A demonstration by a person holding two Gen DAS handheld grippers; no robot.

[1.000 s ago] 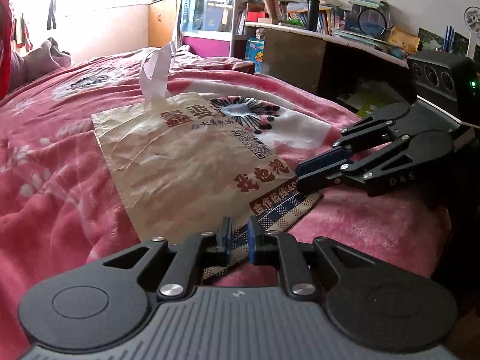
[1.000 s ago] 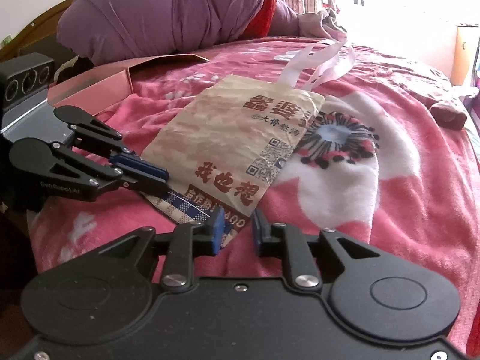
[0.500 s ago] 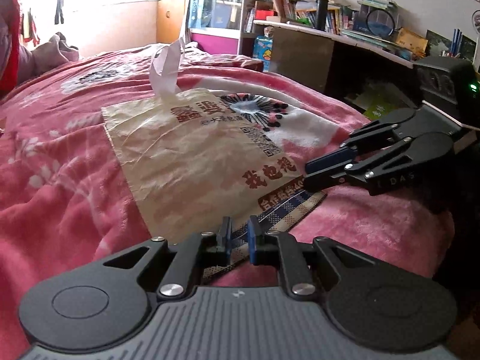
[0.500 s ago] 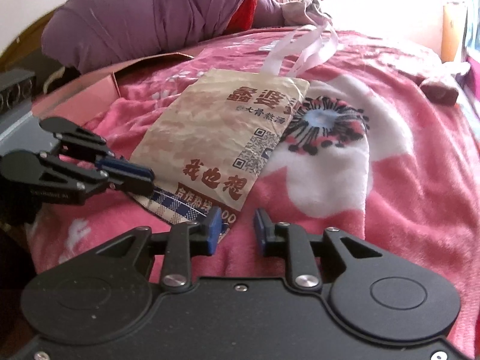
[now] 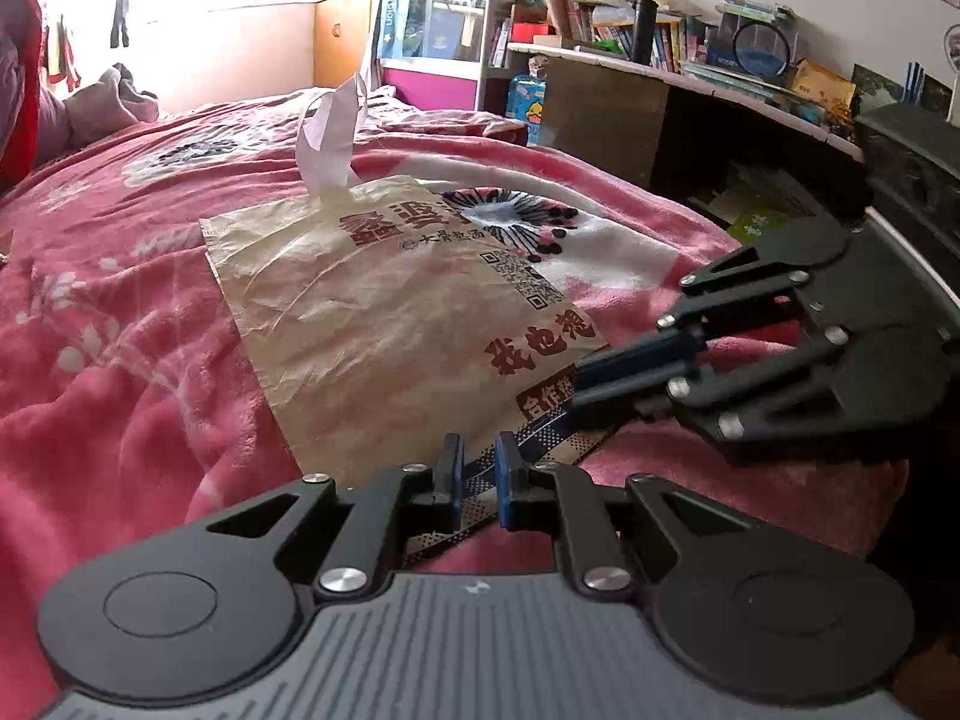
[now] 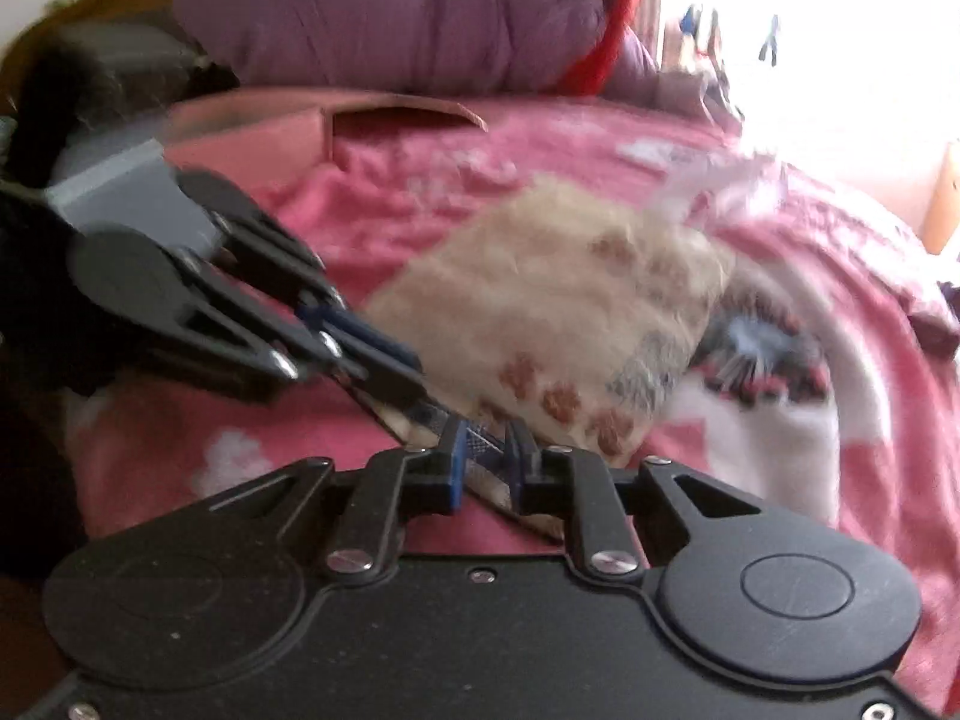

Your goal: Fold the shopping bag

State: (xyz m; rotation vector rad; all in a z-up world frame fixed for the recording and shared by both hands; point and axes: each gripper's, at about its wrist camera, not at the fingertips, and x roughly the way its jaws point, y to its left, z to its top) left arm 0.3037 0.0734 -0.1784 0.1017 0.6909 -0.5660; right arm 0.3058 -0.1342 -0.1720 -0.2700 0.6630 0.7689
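— Pink fleece blanket [image 5: 120, 396] with white flower prints covers the bed, the largest thing in both views. Its far end is washed out by window glare.

— Next in size?

— One purple quilt heap [image 6: 408, 12] at the head of the bed, top cut off by the frame. Then one flattened pink cardboard box [image 6: 288, 132], its left end hidden behind the left gripper.

— And the shopping bag?

— One tan shopping bag [image 5: 384, 324], lying flat on the blanket, white handles [image 5: 330, 132] standing up at the far end. Red print and a code square read clearly in the left wrist view; in the right wrist view the whole bag is smeared by motion blur, print unreadable.

— Grippers?

— Two. Left gripper [image 5: 475, 474] angled down at the near checked corner, fingers clamped on that hem. Right gripper [image 6: 486, 462] comes in from the side, also tilted down, fingers just closing on the neighbouring corner, bag edge pinched between them. Each gripper shows in the other's view.

— Anything else?

— One cluttered bookshelf [image 5: 690, 60] beside the bed; titles too small to read.
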